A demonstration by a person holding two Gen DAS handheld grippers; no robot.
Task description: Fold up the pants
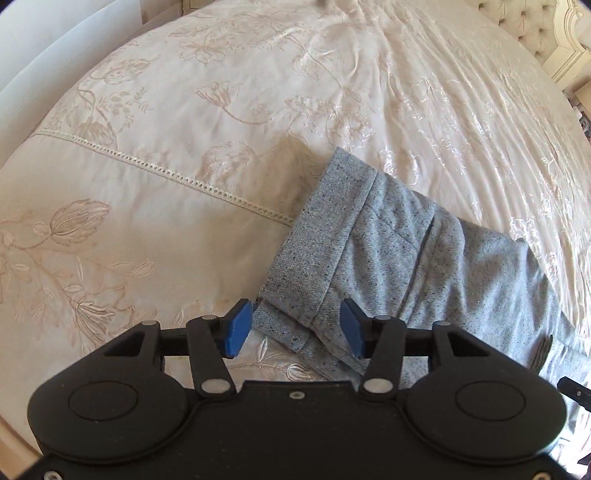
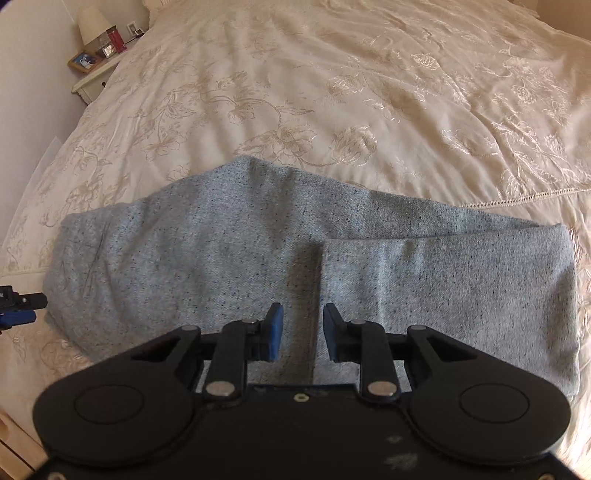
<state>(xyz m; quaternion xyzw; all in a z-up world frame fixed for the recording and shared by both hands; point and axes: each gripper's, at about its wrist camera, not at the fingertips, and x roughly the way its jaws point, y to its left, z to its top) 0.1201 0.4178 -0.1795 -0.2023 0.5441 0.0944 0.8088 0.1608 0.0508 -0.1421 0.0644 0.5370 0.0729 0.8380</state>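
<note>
1. The grey speckled pants [image 2: 229,258] are lying folded on the bed [image 2: 332,92], on a cream bedspread [image 1: 221,92] embroidered with flowers.
2. In the right wrist view, one part of the pants is lying doubled over the rest, its straight edge [image 2: 320,266] running toward the camera.
3. The right gripper [image 2: 303,336] is hovering over that edge, its blue fingers [image 2: 275,332] standing apart; they are released, pressing on nothing, with only the cloth lying below the gap.
4. In the left wrist view, the end of the pants with a wide band [image 1: 325,236] is lying next to a lace strip [image 1: 166,170] sewn across the bedspread.
5. The left gripper [image 1: 297,328] is hanging over the near corner of that band, its blue fingers [image 1: 236,328] spread wide and released, gripping nothing; the corner is showing between them, untouched by either one.
6. The tip of the left gripper is peeking in at the left edge of the right wrist view [image 2: 18,302], just beside the pants.
7. A nightstand [image 2: 96,79] with a lamp [image 2: 91,24], a red container [image 2: 115,38] and a framed picture [image 2: 83,61] is standing beside the bed in the far corner.
8. A tufted headboard [image 1: 524,22] is showing at the top right of the left wrist view.
</note>
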